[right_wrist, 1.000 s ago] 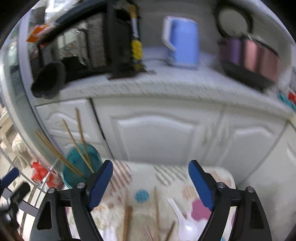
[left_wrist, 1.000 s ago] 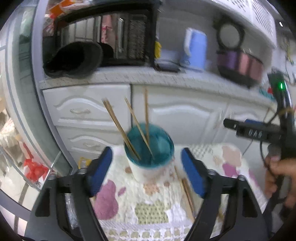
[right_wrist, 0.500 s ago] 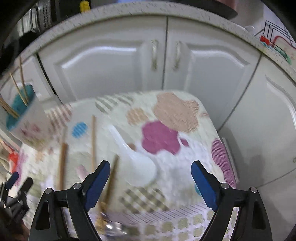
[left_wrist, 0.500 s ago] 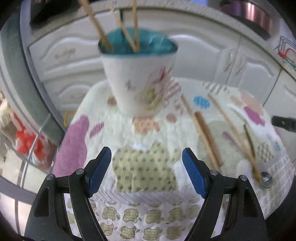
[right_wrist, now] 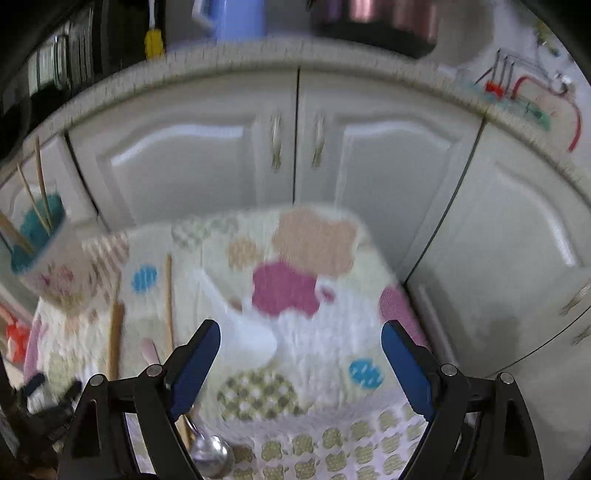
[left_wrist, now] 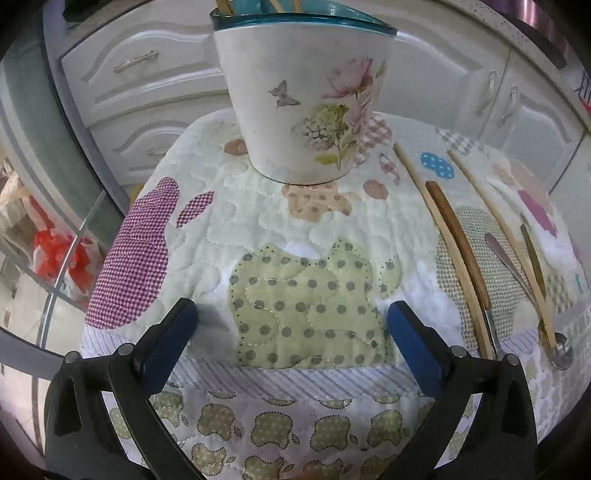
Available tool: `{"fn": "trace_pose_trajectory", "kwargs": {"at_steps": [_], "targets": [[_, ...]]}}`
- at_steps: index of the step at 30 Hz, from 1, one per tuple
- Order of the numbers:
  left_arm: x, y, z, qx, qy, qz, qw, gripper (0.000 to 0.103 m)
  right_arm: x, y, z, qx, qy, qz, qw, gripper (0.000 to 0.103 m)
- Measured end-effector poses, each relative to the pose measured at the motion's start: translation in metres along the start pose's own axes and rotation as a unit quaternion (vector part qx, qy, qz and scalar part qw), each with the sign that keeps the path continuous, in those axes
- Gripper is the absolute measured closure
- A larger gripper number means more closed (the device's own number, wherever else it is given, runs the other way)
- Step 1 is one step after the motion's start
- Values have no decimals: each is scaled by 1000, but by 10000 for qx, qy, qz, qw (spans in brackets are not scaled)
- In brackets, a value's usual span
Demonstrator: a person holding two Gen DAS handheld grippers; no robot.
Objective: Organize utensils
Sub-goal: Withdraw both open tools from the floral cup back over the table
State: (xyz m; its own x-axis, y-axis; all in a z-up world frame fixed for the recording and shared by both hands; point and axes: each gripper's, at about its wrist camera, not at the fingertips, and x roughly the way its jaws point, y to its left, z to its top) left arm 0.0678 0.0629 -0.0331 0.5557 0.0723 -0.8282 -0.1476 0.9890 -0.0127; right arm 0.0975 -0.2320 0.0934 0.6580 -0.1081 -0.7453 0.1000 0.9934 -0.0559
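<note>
A white floral cup (left_wrist: 306,107) with a teal inside stands at the far side of the quilted cloth (left_wrist: 295,280) and holds several chopsticks. It also shows in the right wrist view (right_wrist: 55,258). Loose chopsticks (left_wrist: 443,240), a brown-handled utensil (left_wrist: 461,254) and a metal spoon (left_wrist: 532,291) lie to its right. A white ceramic spoon (right_wrist: 251,332) lies by the right gripper. My left gripper (left_wrist: 291,317) is open and empty, low over the cloth's near edge. My right gripper (right_wrist: 301,339) is open and empty above the cloth.
White cabinet doors (right_wrist: 295,155) and drawers (left_wrist: 140,85) stand right behind the small table. A counter above holds a blue kettle (right_wrist: 236,18) and a cooker (right_wrist: 384,22). A red bag (left_wrist: 59,251) lies on the floor to the left.
My left gripper has dropped lower and closer to the cloth, so the cup now looms larger. My right gripper has tilted up and pulled back a little. Both stayed open.
</note>
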Motion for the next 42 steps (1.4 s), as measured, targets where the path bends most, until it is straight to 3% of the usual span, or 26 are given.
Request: {"fn": "trace_pose_trajectory", "kwargs": {"at_steps": [6, 11, 26, 33, 42], "targets": [[0, 2, -2, -8, -64, -7, 10000, 0, -60, 12, 38, -278, -988, -667, 9925, 5], [0, 1, -1, -3, -66, -7, 10000, 0, -101, 19, 62, -223, -1485, -379, 9879, 1], [0, 1, -3, 11, -174, -16, 9998, 0, -139, 37, 113, -71, -1912, -92, 9815, 1], [-1, 1, -4, 11, -177, -18, 9998, 0, -143, 38, 116, -99, -1962, -69, 9805, 1], [-1, 1, -5, 4, -175, -15, 9998, 0, -124, 29, 111, 27, -1710, 66, 9853, 1]]}}
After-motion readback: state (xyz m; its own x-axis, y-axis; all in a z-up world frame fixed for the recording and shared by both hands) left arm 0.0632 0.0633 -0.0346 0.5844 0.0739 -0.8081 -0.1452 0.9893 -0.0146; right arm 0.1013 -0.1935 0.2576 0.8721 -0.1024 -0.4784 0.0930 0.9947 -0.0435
